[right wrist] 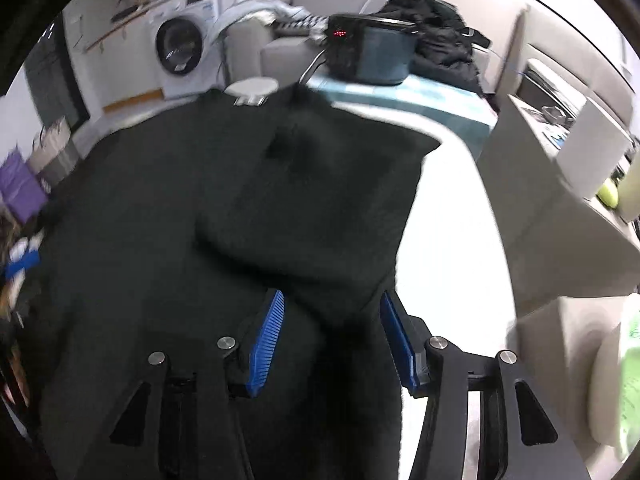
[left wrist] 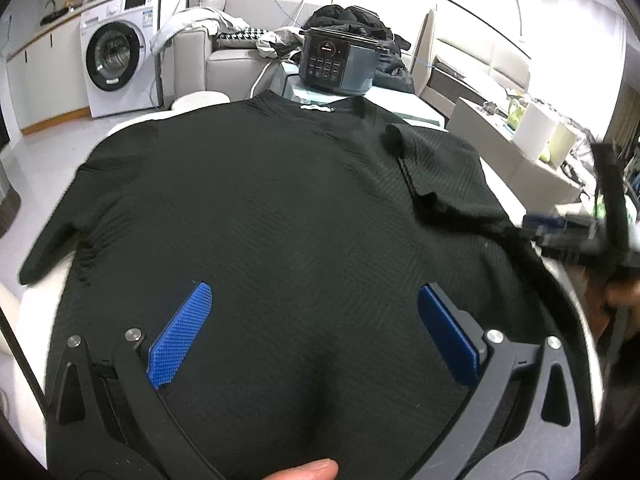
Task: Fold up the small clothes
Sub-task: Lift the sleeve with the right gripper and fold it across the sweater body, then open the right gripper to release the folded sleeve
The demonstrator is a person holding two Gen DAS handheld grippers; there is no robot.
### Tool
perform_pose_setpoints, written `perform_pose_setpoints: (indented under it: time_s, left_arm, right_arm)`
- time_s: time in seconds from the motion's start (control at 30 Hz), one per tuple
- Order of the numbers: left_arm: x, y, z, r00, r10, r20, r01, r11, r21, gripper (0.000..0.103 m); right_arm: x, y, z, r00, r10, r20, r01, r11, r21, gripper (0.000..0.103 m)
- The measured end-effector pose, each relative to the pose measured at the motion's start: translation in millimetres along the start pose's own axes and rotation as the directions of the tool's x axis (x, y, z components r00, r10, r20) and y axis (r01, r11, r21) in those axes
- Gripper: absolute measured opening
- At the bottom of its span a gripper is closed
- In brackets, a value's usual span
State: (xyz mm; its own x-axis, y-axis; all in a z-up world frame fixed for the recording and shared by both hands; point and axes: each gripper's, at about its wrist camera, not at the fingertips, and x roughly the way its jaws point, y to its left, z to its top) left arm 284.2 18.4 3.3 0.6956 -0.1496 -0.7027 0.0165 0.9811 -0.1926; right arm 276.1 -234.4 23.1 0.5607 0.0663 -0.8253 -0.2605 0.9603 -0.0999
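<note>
A black textured T-shirt point(left wrist: 272, 208) lies spread on a white table point(left wrist: 568, 304), collar at the far side. Its right sleeve point(left wrist: 436, 164) is folded inward over the body. My left gripper point(left wrist: 314, 292) hovers open over the shirt's lower middle, blue pads wide apart and empty. My right gripper point(right wrist: 332, 300) is open at the shirt's right edge, with a raised fold of the black fabric point(right wrist: 328, 200) between its blue pads point(right wrist: 268, 336). The right gripper also shows blurred at the right of the left wrist view point(left wrist: 560, 228).
A dark electric cooker point(left wrist: 340, 60) stands on a teal mat point(right wrist: 420, 100) beyond the collar. Dark clothes point(left wrist: 360, 20) are piled behind it. A washing machine point(left wrist: 120, 60) and sofa point(left wrist: 224, 40) stand at the back. A low counter with white rolls point(left wrist: 536, 132) is to the right.
</note>
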Motion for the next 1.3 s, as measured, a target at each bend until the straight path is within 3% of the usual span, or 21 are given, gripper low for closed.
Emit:
perform_pose_setpoints:
  time_s: [0.1, 0.13, 0.17, 0.2, 0.23, 0.27, 0.4, 0.47, 0.53, 0.63, 0.77, 0.9, 1.0, 1.17, 1.3]
  left_arm:
    - [13, -8, 10, 0.998, -0.059, -0.021, 0.059, 0.997, -0.04, 0.102]
    - [19, -13, 14, 0.997, -0.078, -0.029, 0.076, 0.996, -0.052, 0.102]
    - [23, -17, 17, 0.996, -0.088, -0.035, 0.086, 0.995, -0.058, 0.102]
    - [27, -22, 20, 0.994, -0.096, -0.044, 0.093, 0.994, -0.058, 0.102]
    - [31, -28, 23, 0.994, -0.099, -0.047, 0.097, 0.994, -0.055, 0.102]
    - [33, -33, 24, 0.993, -0.106, -0.047, 0.103, 0.993, -0.051, 0.102]
    - [50, -52, 35, 0.987, -0.151, -0.059, 0.148, 0.987, -0.058, 0.102]
    - [64, -60, 42, 0.98, -0.184, -0.073, 0.179, 0.982, -0.067, 0.101]
    - [79, -68, 50, 0.974, -0.211, -0.084, 0.205, 0.976, -0.08, 0.088]
    - [95, -82, 59, 0.963, -0.253, -0.09, 0.247, 0.966, -0.076, 0.081]
    - [113, -105, 69, 0.962, -0.253, -0.102, 0.254, 0.967, 0.002, 0.068]
    - [133, -122, 72, 0.958, -0.249, -0.141, 0.258, 0.965, 0.048, 0.046]
    - [145, -127, 73, 0.958, -0.241, -0.155, 0.253, 0.966, 0.06, 0.012]
    - [137, -131, 68, 0.965, -0.23, -0.128, 0.245, 0.963, 0.11, 0.009]
    - [140, -131, 61, 0.965, -0.2, -0.168, 0.222, 0.967, 0.125, 0.009]
  right_arm:
    - [15, 7, -12, 0.998, -0.056, -0.022, 0.055, 0.997, -0.058, 0.051]
    - [19, 10, -18, 0.996, -0.082, -0.032, 0.079, 0.994, -0.071, 0.045]
    - [25, 10, -20, 0.993, -0.106, -0.048, 0.101, 0.991, -0.084, 0.033]
    - [24, 9, -23, 0.995, -0.097, -0.035, 0.094, 0.992, -0.08, 0.026]
    - [21, 11, -28, 0.995, -0.093, -0.041, 0.089, 0.993, -0.08, 0.012]
    - [19, 10, -33, 0.994, -0.099, -0.05, 0.094, 0.991, -0.097, 0.011]
    - [9, 10, -52, 0.996, -0.078, -0.033, 0.073, 0.99, -0.124, 0.014]
    - [6, 9, -47, 0.999, -0.032, -0.022, 0.03, 0.997, -0.072, 0.026]
    - [-1, 6, -44, 0.999, 0.039, 0.013, -0.039, 0.999, -0.013, 0.027]
    - [-8, 11, -38, 0.995, 0.082, 0.064, -0.082, 0.997, 0.007, 0.029]
    - [4, 11, -32, 0.996, 0.073, 0.042, -0.075, 0.997, 0.035, 0.032]
    - [4, 12, -33, 0.997, 0.069, 0.044, -0.071, 0.996, 0.045, 0.032]
    - [5, 11, -33, 0.996, 0.073, 0.054, -0.076, 0.996, 0.051, 0.033]
    - [5, 6, -35, 0.995, 0.078, 0.058, -0.081, 0.995, 0.065, 0.033]
    - [7, 0, -34, 0.994, 0.087, 0.059, -0.092, 0.992, 0.086, 0.033]
